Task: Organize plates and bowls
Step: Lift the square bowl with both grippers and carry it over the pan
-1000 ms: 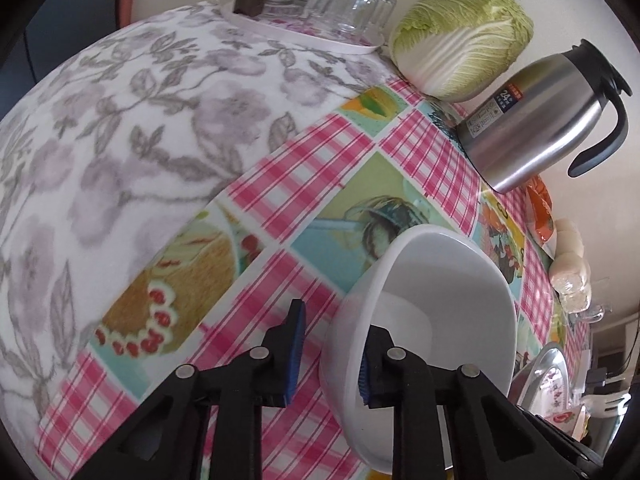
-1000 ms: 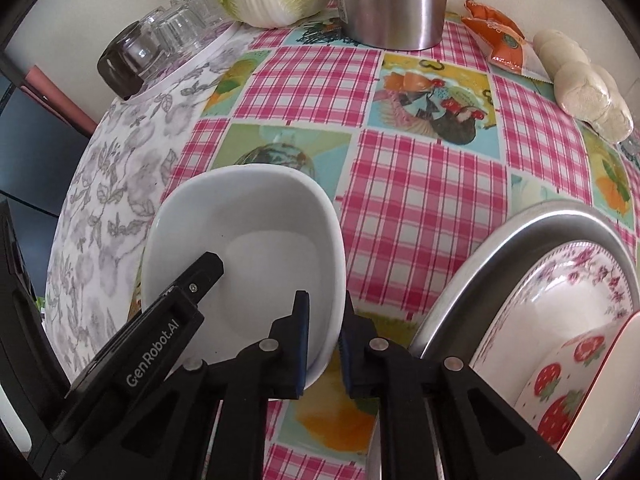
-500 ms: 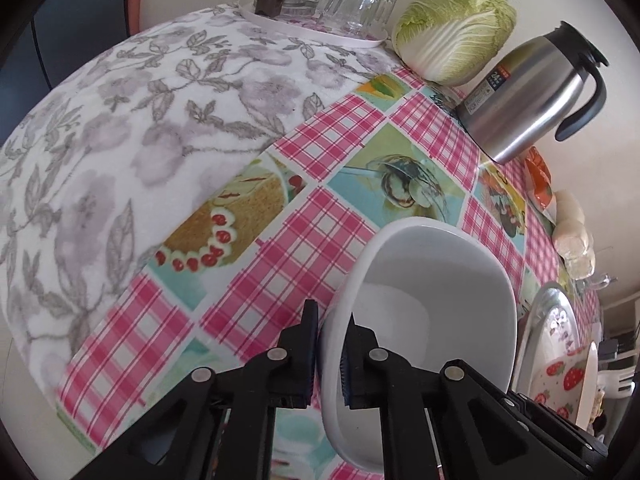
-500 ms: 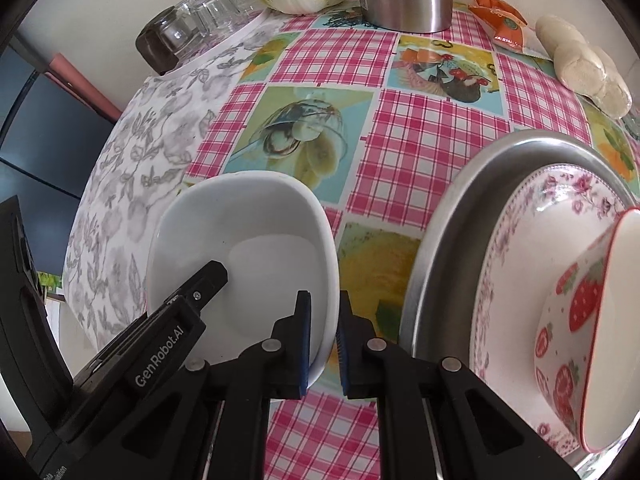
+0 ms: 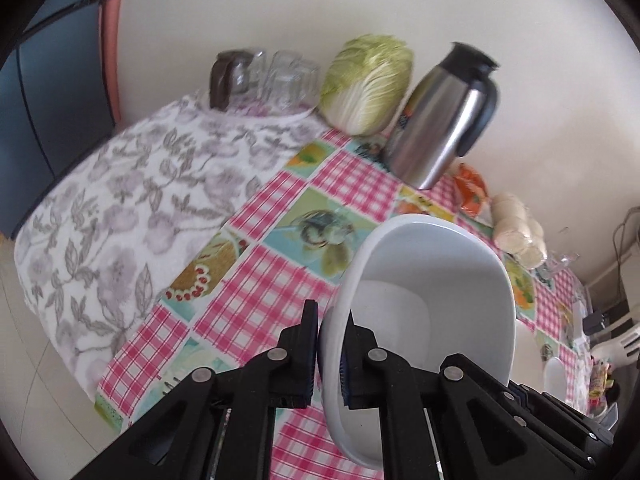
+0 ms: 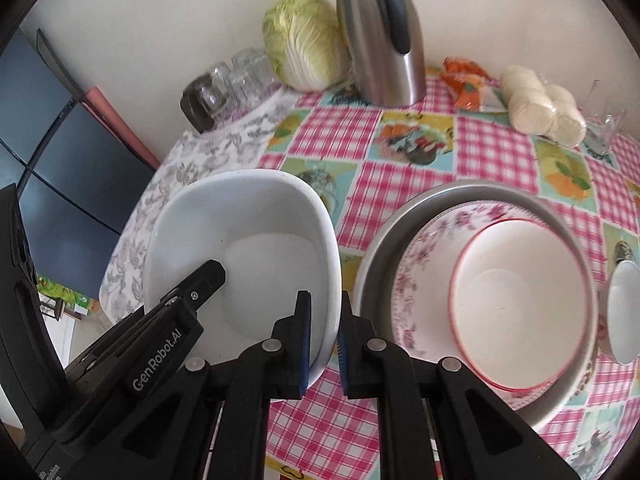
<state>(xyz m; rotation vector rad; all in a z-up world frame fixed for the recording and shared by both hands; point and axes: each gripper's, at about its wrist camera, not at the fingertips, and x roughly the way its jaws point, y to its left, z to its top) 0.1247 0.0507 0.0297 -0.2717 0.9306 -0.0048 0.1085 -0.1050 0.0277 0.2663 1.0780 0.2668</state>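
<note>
A white squarish bowl (image 5: 432, 280) is held off the table between both grippers. My left gripper (image 5: 329, 344) is shut on its left rim. My right gripper (image 6: 323, 336) is shut on its right rim, and the bowl (image 6: 248, 240) shows tilted in the right wrist view with the left gripper's finger (image 6: 200, 284) on its far side. To the right a metal tray (image 6: 440, 196) holds a pink floral plate (image 6: 424, 256) with a red-rimmed bowl (image 6: 520, 304) inside it. A small white dish (image 6: 624, 312) lies at the far right.
At the table's back stand a steel thermos jug (image 6: 380, 36), a napa cabbage (image 6: 304, 40), upturned glasses (image 6: 236, 80) on a tray, an orange packet (image 6: 468, 80) and bagged buns (image 6: 544, 104). The checked tablecloth (image 6: 404, 152) meets a grey floral cloth (image 5: 120, 208) on the left.
Both grippers have lifted the white bowl up from the table and pulled back, so more of the table, wall and the tray show. Both grips stayed shut on the rim.
</note>
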